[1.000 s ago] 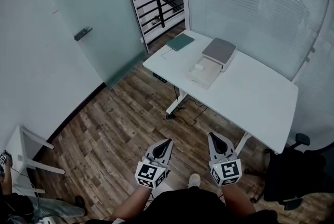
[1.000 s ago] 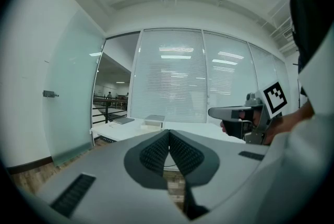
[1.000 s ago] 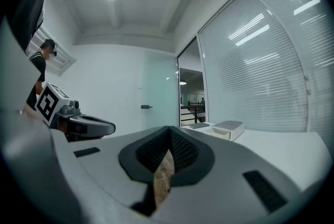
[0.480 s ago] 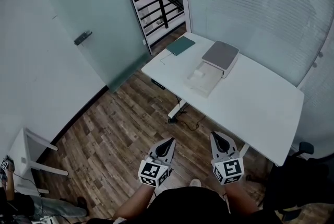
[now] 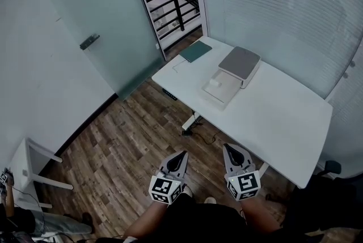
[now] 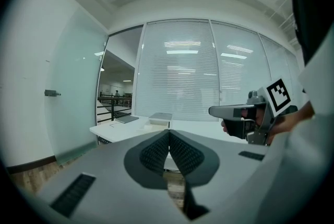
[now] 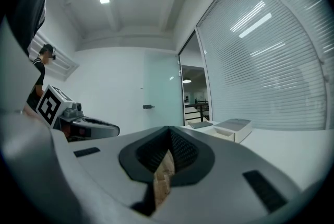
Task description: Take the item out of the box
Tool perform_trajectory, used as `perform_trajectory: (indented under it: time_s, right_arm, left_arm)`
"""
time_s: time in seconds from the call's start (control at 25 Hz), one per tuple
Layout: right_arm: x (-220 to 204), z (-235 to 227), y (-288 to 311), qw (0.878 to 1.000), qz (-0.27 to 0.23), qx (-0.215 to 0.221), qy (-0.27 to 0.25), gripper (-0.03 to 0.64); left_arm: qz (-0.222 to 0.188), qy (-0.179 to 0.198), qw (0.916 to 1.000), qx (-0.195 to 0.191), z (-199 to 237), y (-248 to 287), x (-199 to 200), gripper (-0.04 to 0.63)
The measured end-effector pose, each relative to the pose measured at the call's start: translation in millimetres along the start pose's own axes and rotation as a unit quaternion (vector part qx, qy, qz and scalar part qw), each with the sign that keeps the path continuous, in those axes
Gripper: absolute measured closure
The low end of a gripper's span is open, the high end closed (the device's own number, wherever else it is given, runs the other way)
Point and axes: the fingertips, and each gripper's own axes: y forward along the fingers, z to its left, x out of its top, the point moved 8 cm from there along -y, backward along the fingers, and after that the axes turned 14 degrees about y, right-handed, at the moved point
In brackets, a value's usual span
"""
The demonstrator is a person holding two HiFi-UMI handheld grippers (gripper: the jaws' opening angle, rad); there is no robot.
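Left gripper (image 5: 182, 153) and right gripper (image 5: 227, 146) are clenched empty. The item (image 5: 214, 82), far ahead (likely light), is best pinched across its sides.

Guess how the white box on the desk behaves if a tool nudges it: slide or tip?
Probably slides rather than tips: the box looks low and wide, lying flat on the smooth white table. Likely light, since it appears thin-walled, though distance makes that uncertain.
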Motion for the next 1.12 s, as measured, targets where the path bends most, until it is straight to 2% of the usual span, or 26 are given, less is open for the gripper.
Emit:
perform_trajectory:
  time_s: [0.48, 1.12]
  right_arm:
    - [0.2, -16.8, 39.3, 1.0, 0.001, -0.002, 0.003, 0.612]
    - [33.8, -34.4, 139.2, 0.999, -0.018, -0.03, -0.003, 0.611]
  left_arm:
    - [-0.008, 0.001, 0.9999, -0.011, 22.4, 37.4, -2.0, 0.584]
    - [-0.033, 0.014, 0.9985, -0.042, 111.6, 119.3, 18.2, 0.583]
